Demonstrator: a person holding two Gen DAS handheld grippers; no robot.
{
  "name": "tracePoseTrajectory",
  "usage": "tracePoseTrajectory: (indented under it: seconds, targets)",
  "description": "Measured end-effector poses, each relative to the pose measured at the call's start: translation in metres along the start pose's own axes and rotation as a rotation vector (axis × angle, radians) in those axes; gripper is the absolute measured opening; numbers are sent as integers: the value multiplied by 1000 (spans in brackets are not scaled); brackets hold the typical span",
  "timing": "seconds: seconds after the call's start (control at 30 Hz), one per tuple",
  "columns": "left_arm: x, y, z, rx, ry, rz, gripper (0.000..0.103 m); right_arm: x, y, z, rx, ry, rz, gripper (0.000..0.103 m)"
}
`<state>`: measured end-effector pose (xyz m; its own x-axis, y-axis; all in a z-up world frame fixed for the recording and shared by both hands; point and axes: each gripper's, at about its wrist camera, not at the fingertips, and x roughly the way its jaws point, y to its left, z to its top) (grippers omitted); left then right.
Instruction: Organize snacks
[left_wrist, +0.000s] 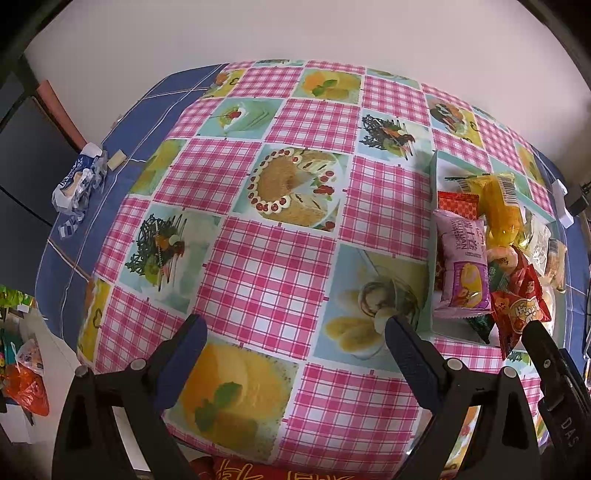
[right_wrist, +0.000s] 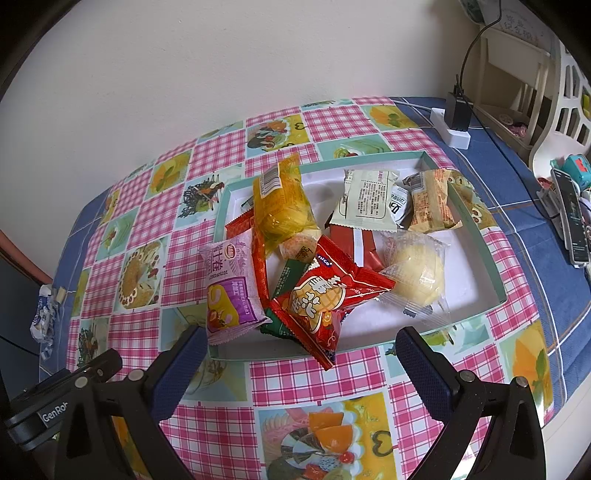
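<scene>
tablecloth (right_wrist: 325, 373) looks like glossy printed vinyl over matt blue cloth (right_wrist: 546, 229). tray (right_wrist: 491, 266) seems matt card with a smooth white inside. snack packs are shiny crinkly plastic film, red pack (right_wrist: 325, 295) glossiest, bun wrapper (right_wrist: 417, 273) see-through. gripper pads (right_wrist: 424, 373) are finely textured dark blue rubber on matt black plastic arms

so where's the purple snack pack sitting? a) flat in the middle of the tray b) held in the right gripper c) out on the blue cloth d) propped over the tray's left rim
d: the purple snack pack leans across the left rim of the tray, partly over the tablecloth, with both grippers open and empty.
</scene>
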<state>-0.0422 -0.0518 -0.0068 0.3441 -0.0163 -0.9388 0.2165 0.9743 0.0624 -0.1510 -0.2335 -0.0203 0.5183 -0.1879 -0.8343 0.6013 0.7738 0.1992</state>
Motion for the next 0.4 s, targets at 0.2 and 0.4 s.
tracePoseTrajectory:
  seconds: [0.2,0.4]
  targets:
    - [0,1,0,-2,1,-1,97,0,0,0,1,0,0,103]
    - [-8,0,0,-9,-41,-13,97,0,0,0,0,0,1,103]
